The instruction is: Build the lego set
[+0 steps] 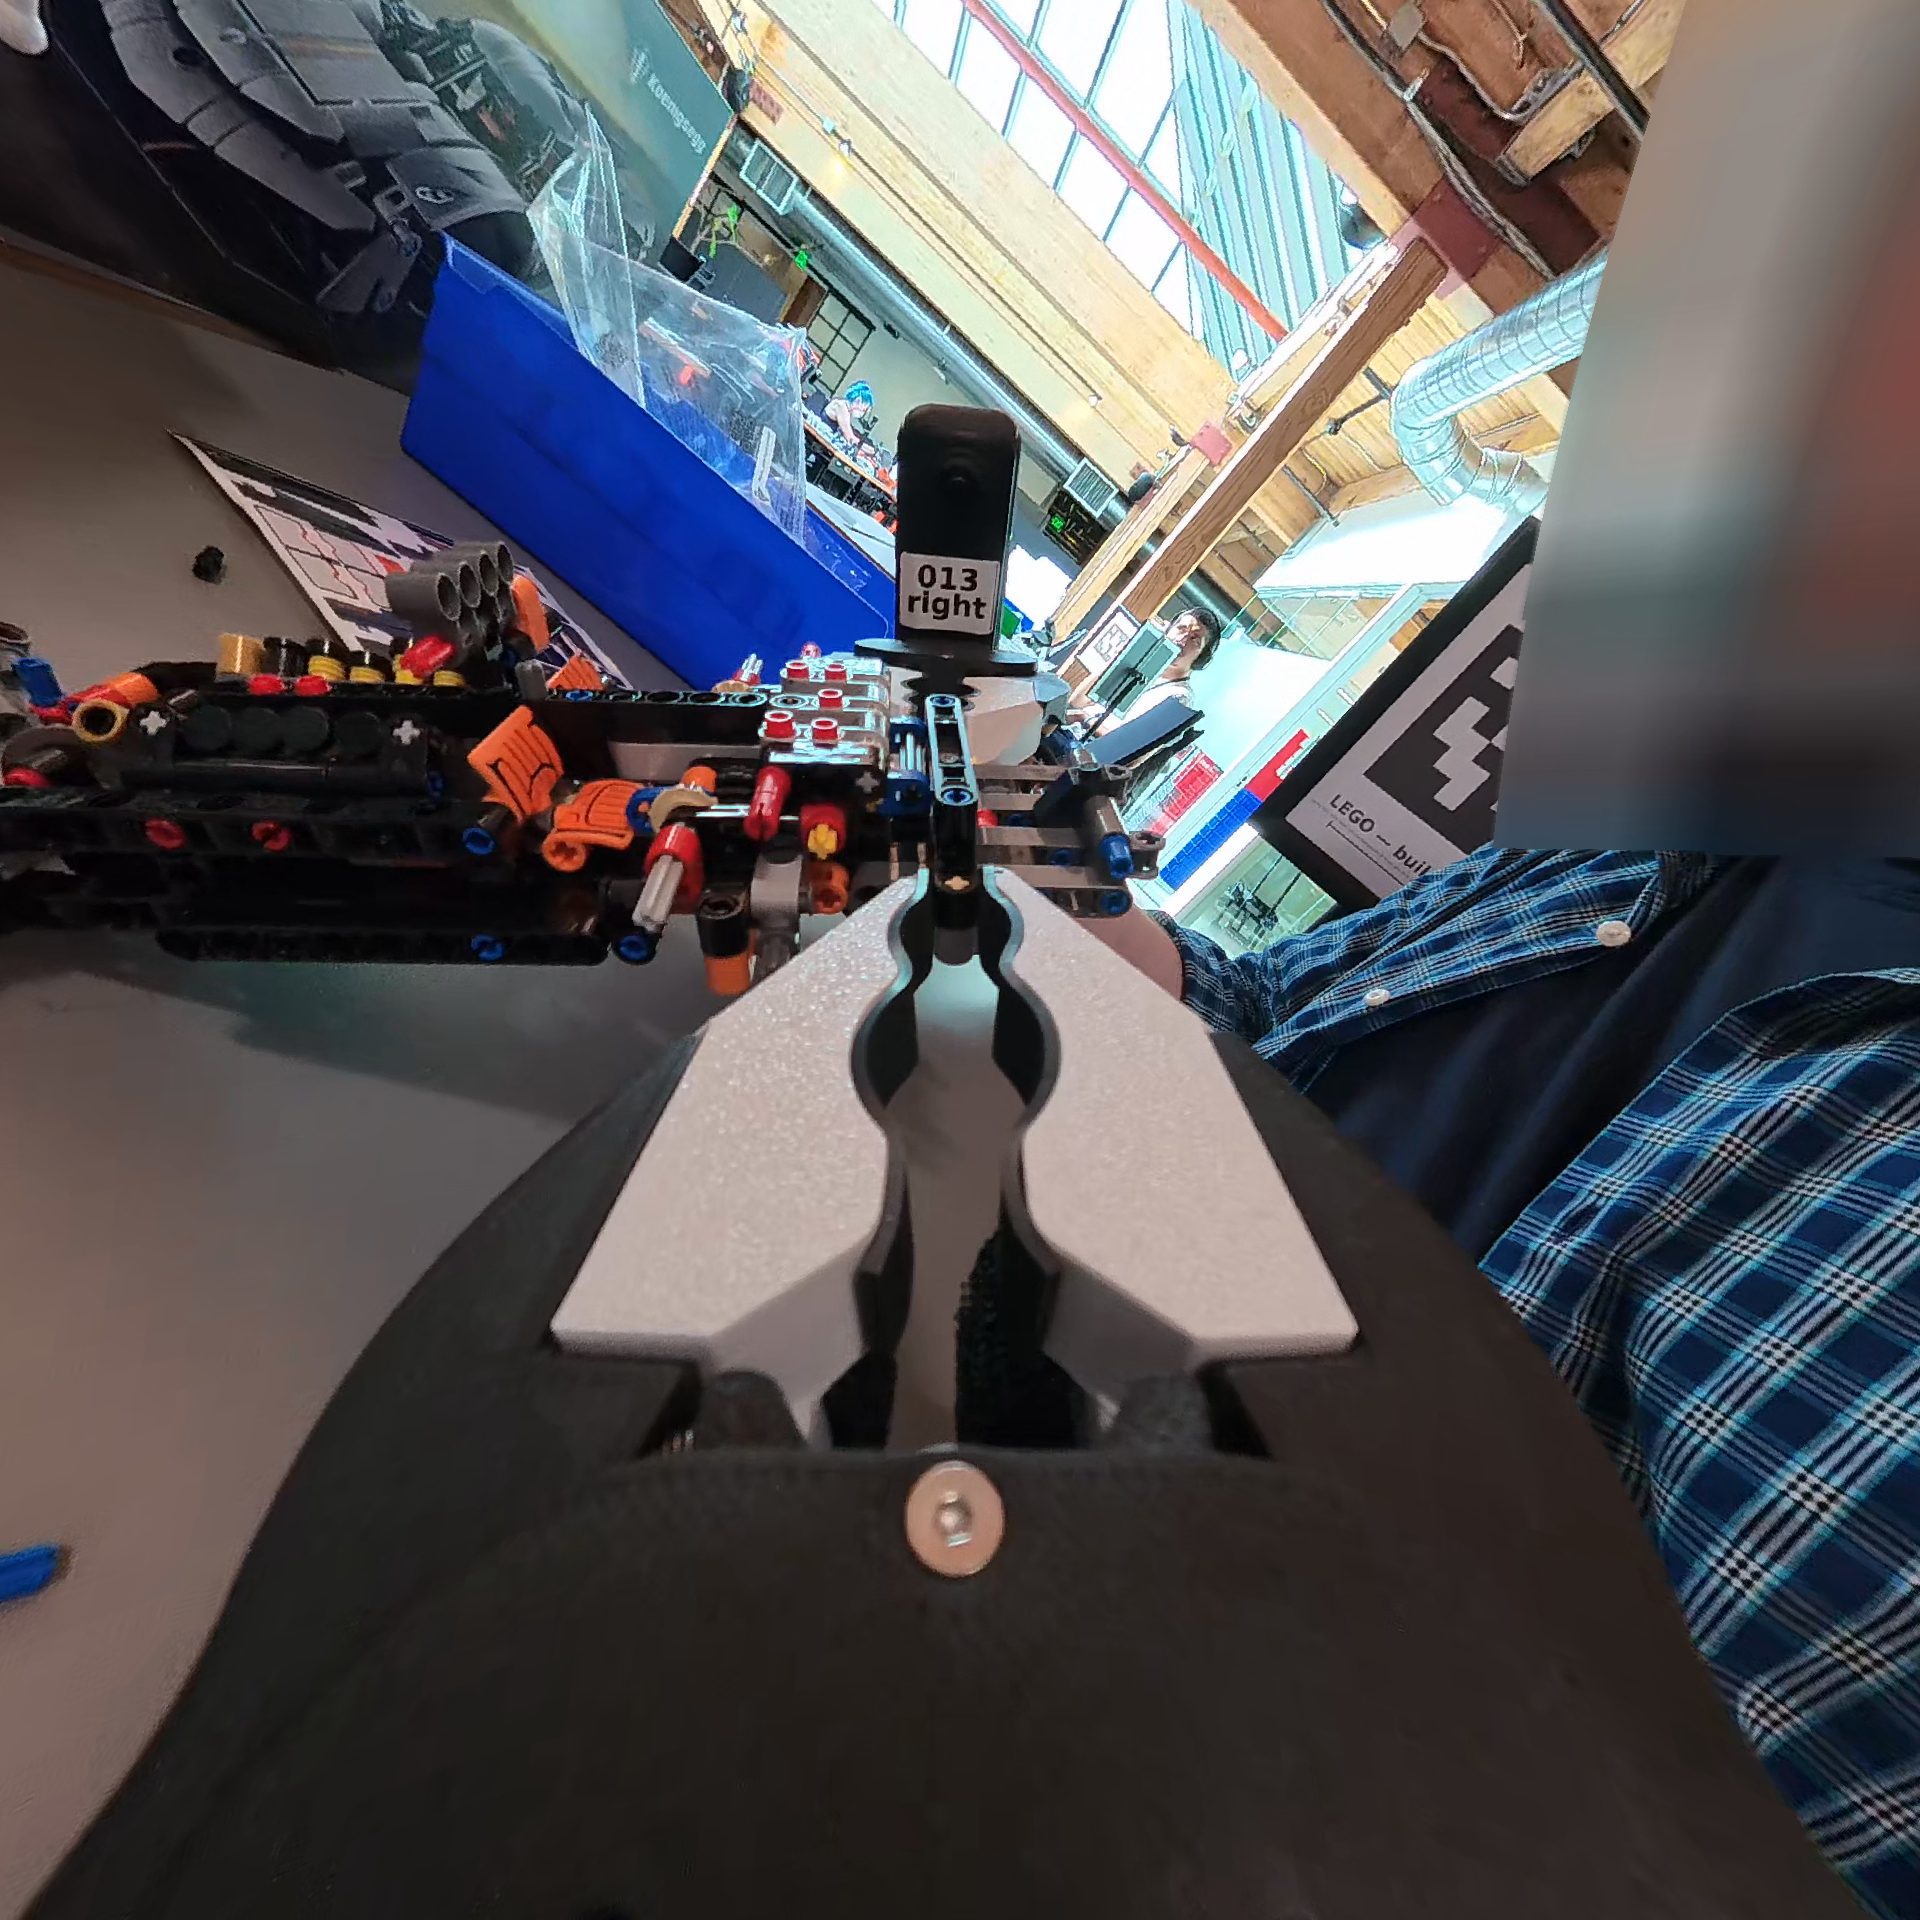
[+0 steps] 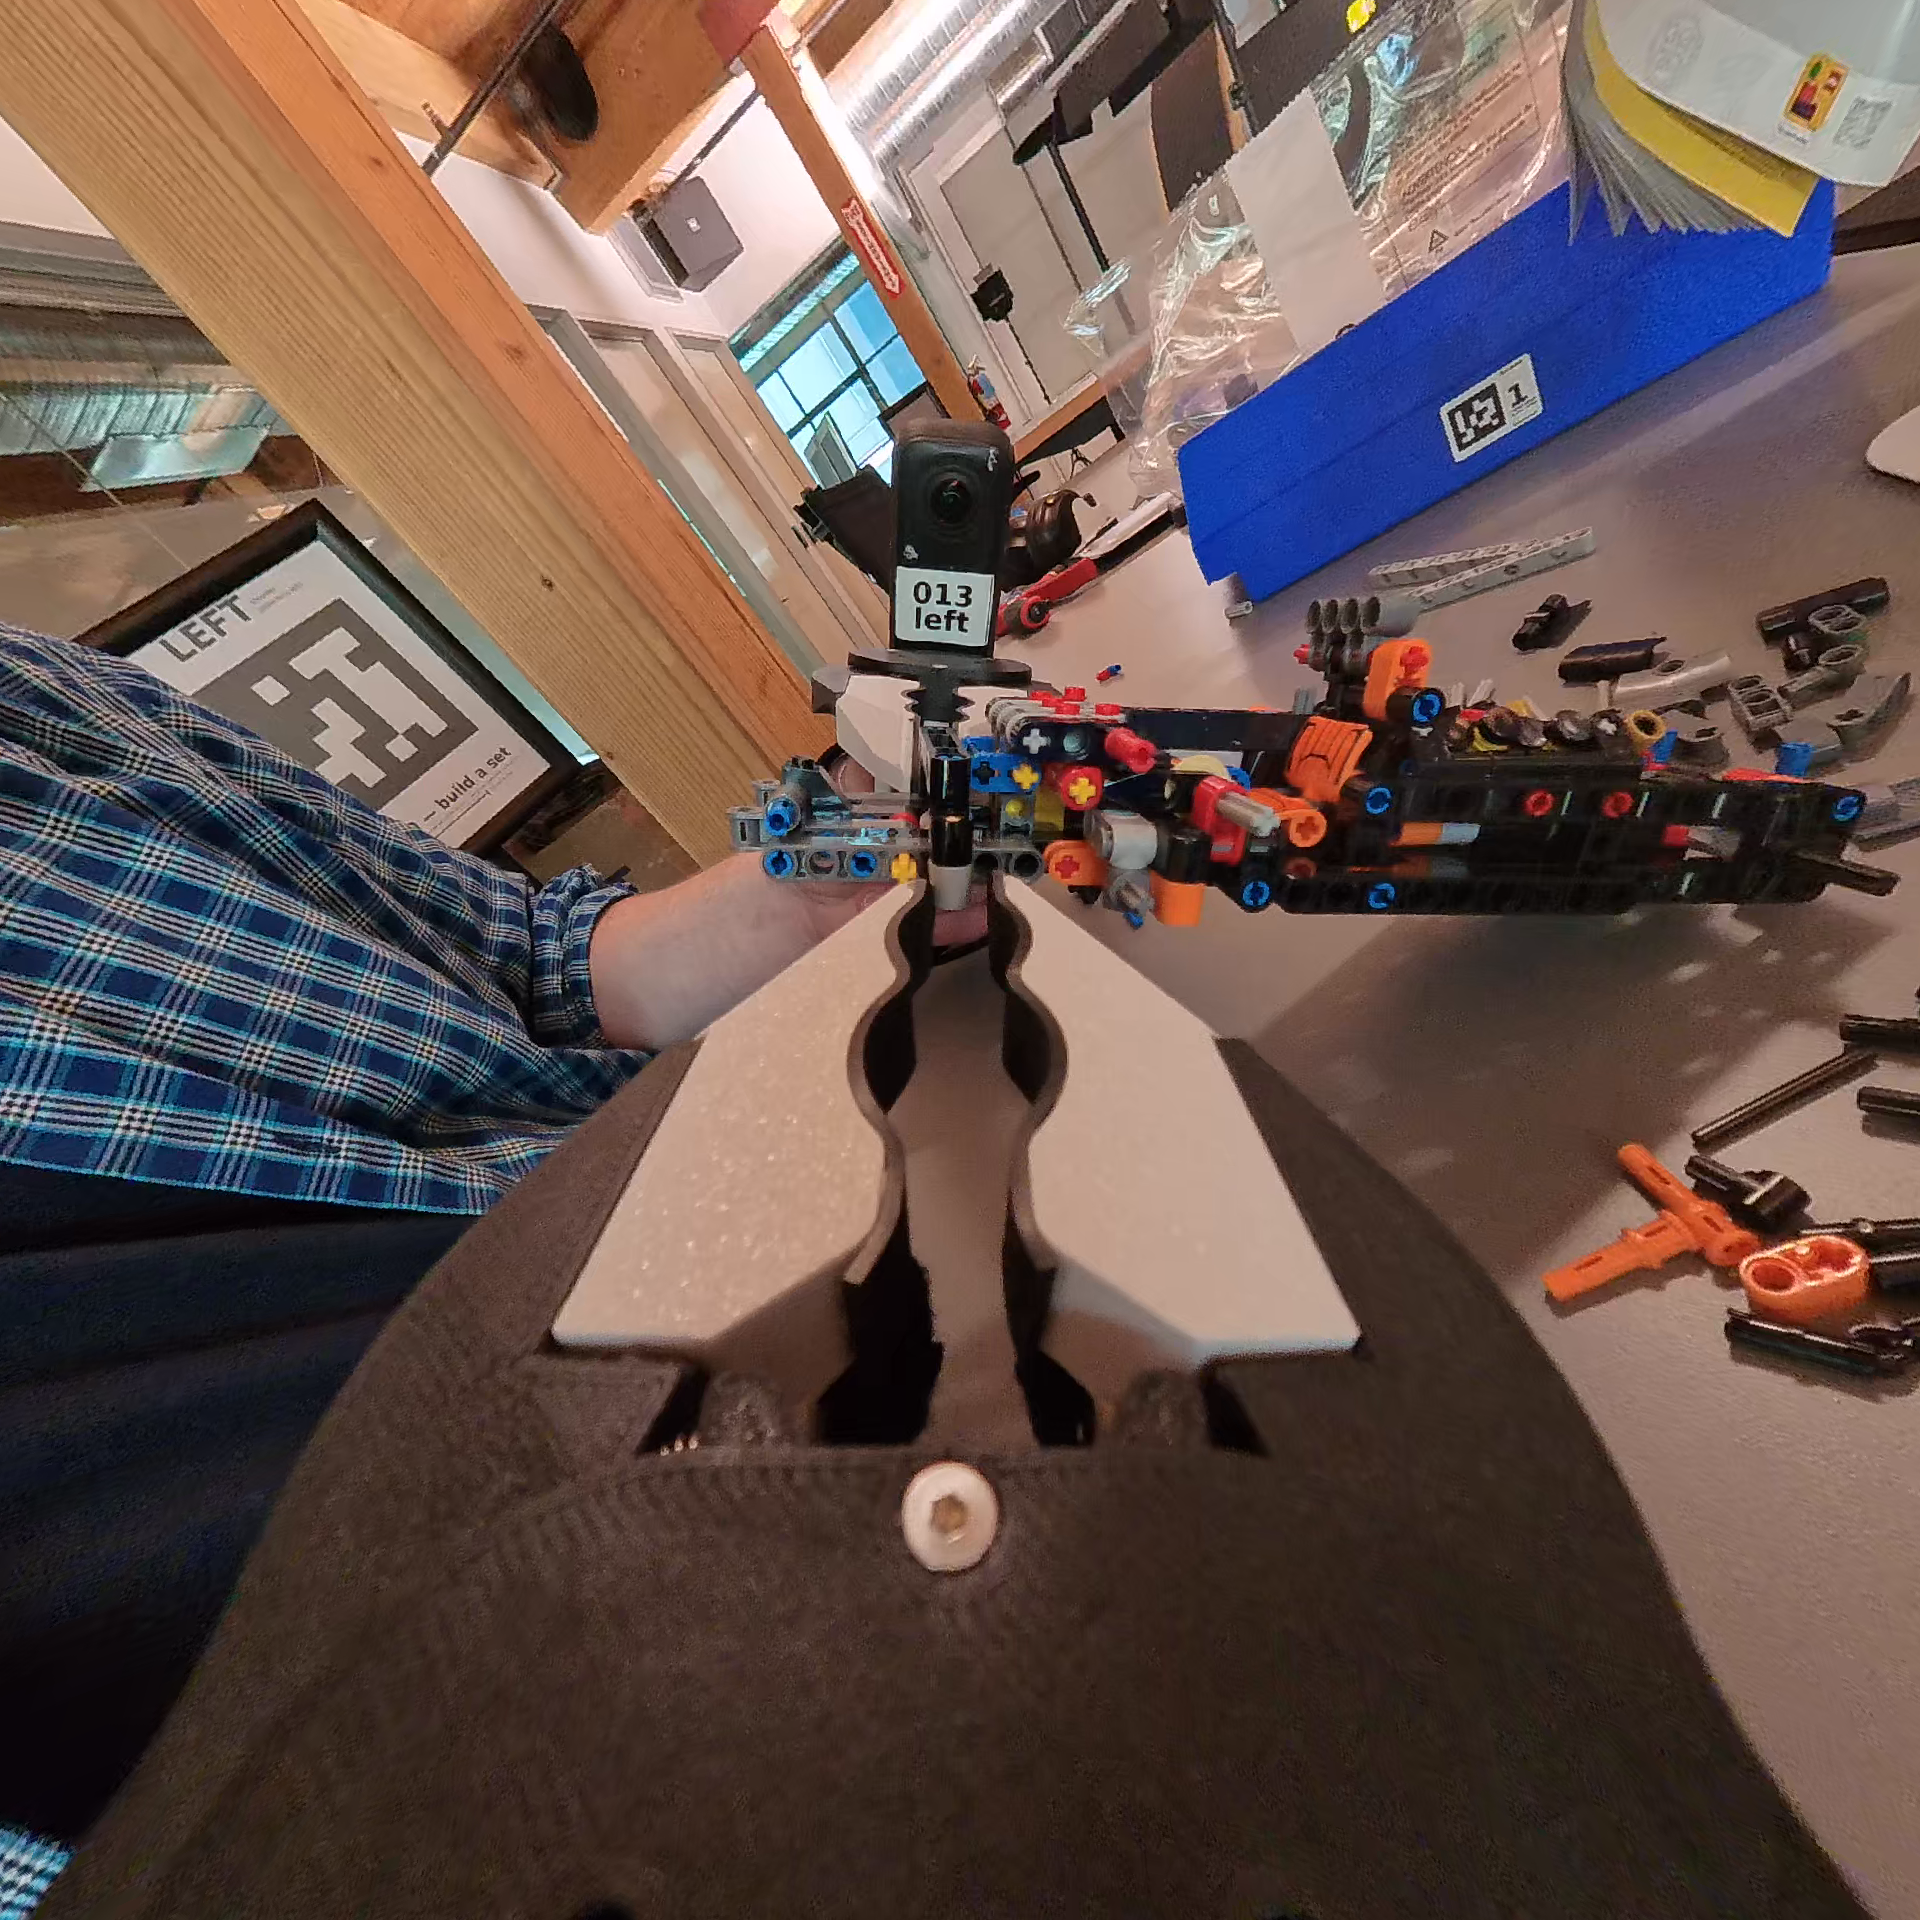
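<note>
A long black Lego Technic model with red, orange and blue pins lies along the grey table, running left in the left wrist view [image 1: 364, 790] and right in the right wrist view [image 2: 1455, 821]. My left gripper [image 1: 951, 909] is shut on a thin black beam [image 1: 951, 769] standing upright at the model's near end. My right gripper [image 2: 951, 904] faces it from the opposite side and is shut on a black and grey upright piece [image 2: 951, 857] at the same end. Each gripper's black camera shows just behind the model in the other's view [image 1: 954, 499] [image 2: 951, 499].
A blue bin with clear plastic bags stands behind the model [image 1: 582, 488] [image 2: 1455, 416]. A printed sheet [image 1: 322, 540] lies by it. Loose black, grey and orange parts [image 2: 1766, 1257] lie at the right. A plaid sleeve [image 2: 260, 935] and a framed marker sign [image 2: 343, 696] are close by. My right fingertips sit around 6 cm from my left ones.
</note>
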